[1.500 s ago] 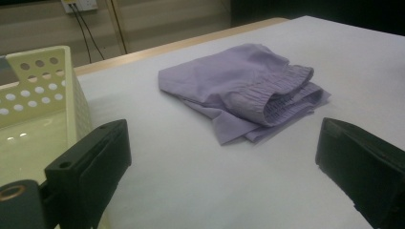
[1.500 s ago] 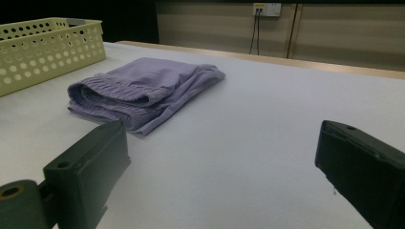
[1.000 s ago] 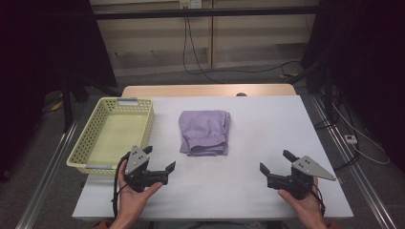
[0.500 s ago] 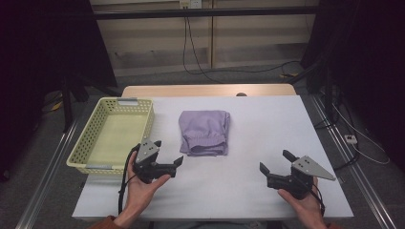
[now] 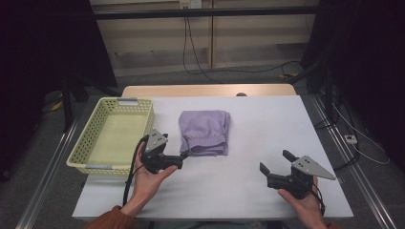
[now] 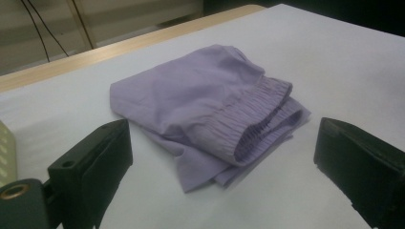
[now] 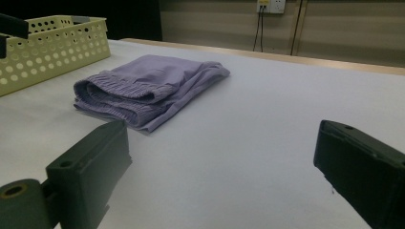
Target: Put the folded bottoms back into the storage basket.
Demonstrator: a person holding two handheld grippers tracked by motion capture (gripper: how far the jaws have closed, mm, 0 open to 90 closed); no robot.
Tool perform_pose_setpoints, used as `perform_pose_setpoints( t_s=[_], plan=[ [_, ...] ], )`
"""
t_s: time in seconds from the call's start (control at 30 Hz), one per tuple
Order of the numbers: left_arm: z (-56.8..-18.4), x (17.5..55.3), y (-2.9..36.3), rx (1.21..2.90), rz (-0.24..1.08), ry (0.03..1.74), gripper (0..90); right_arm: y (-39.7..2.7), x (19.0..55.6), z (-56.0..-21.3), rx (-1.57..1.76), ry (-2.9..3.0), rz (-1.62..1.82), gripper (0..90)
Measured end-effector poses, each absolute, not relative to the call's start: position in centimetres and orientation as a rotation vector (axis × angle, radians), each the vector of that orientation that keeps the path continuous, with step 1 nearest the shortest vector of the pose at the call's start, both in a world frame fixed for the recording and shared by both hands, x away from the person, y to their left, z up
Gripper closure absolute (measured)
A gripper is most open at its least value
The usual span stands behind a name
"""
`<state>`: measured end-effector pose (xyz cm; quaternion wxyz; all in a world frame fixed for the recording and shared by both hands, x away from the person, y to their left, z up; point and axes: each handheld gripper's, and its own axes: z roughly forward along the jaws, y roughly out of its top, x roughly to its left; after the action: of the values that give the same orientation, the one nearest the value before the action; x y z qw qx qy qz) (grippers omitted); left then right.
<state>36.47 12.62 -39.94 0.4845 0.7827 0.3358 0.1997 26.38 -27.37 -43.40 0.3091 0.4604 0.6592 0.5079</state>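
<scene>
The folded purple shorts (image 5: 204, 132) are laid mid-worktop (image 5: 267, 124), just right of the yellow basket (image 5: 114, 136), elastic waistband turned toward the near edge. The left gripper (image 5: 177, 161) is parked right at the shorts' near-left corner, fingers (image 6: 93, 164) spread wide, nothing gripped. The right gripper (image 5: 277, 169) is held well off from the shorts, also gaping and empty. So the left hand looks far better placed for the waistband.

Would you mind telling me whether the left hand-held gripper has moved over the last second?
Yes. The left hand-held gripper has moved away from the yellow basket toward the folded purple cloth, jaws open.
</scene>
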Motion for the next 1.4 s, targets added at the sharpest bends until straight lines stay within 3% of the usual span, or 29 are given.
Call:
perform_pose_setpoints(
  t_s=[0.5, 1.4],
  plan=[
    [-39.0, 39.4, 11.5, 1.876, 0.421, 0.865, 8.1, -27.3, 26.3, -43.4, 1.219, 1.743, 1.346, 5.3],
    [-39.3, 45.4, 9.0, 1.926, 0.434, 0.988, 5.6, -27.3, 26.4, -43.4, 1.22, 1.758, 1.347, 5.3]
  ],
)
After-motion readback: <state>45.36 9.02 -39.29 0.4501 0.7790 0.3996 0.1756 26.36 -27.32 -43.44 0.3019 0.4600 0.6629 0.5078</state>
